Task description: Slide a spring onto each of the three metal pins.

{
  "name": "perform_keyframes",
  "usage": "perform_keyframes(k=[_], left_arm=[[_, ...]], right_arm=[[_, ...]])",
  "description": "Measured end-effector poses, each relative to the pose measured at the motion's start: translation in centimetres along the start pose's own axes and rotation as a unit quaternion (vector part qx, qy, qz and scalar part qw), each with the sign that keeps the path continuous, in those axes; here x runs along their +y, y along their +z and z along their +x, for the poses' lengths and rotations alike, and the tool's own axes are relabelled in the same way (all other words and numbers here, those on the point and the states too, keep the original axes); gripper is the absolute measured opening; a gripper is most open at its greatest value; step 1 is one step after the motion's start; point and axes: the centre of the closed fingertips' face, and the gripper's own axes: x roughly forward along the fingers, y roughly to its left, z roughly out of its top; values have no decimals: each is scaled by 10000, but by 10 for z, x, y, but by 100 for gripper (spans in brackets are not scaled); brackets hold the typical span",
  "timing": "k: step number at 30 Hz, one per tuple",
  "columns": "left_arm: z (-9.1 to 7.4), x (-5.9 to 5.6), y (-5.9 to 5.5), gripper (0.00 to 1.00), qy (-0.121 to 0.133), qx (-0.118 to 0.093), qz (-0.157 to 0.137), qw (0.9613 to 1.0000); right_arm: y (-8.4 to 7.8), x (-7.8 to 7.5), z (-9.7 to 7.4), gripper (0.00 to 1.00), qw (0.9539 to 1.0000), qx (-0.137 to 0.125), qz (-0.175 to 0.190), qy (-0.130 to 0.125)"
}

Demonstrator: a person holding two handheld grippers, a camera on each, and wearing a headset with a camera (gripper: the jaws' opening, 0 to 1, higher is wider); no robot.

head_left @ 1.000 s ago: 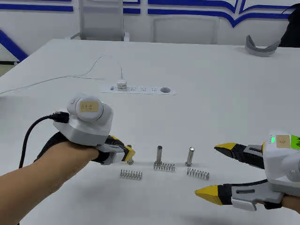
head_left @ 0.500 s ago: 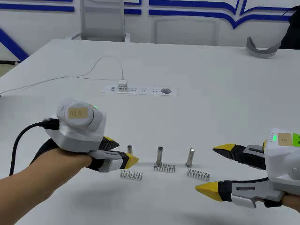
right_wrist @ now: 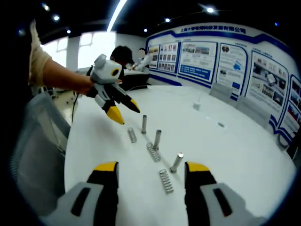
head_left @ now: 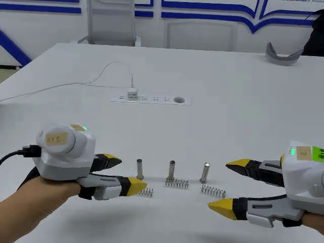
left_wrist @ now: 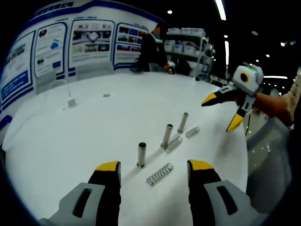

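You hold both grippers low over the white table [head_left: 238,116], one on each side of the row of parts. Your left gripper [head_left: 132,173] has its jaws wide apart and holds nothing. Its yellow tips point to the right, toward the row. Your right gripper [head_left: 218,184] is also wide open and empty, with its tips pointing to the left.

Between the grippers three metal pins stand upright in one line, apart from each other: the left pin [head_left: 139,168], the middle pin [head_left: 171,170] and the right pin [head_left: 205,172]. All three pins are bare. Each spring lies flat on the table on the near side of its pin. The left spring [left_wrist: 160,173] lies just beside the foot of the left pin. In the left gripper view it is just ahead of the gap between the two jaws. In the head view the lower jaw tip is just beside its end, and I cannot tell if they touch. The middle spring [head_left: 176,183] lies close against the foot of the middle pin. The right spring [head_left: 213,191] lies near the right pin, and the lower tip of the right gripper is near it but apart.

Farther back on the table lies a flat power strip [head_left: 152,98] with a white plug [head_left: 132,93] in it, and a thin cable [head_left: 71,84] runs from there to the left.
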Motion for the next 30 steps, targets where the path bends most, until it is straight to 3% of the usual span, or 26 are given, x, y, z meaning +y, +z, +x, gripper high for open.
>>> perform_keyframes(k=[9,20,30], left_arm=[[-12,-12,-9,62,-279,-234,183,9992],[-25,-16,-17,62,-269,-353,184,9988],[-25,-21,-19,64,-324,-407,147,9985]], right_arm=[[7,9,9,54,9995,76,-211,211],[15,29,33,47,9966,214,-448,662],[18,42,68,37,9933,378,-527,962]])
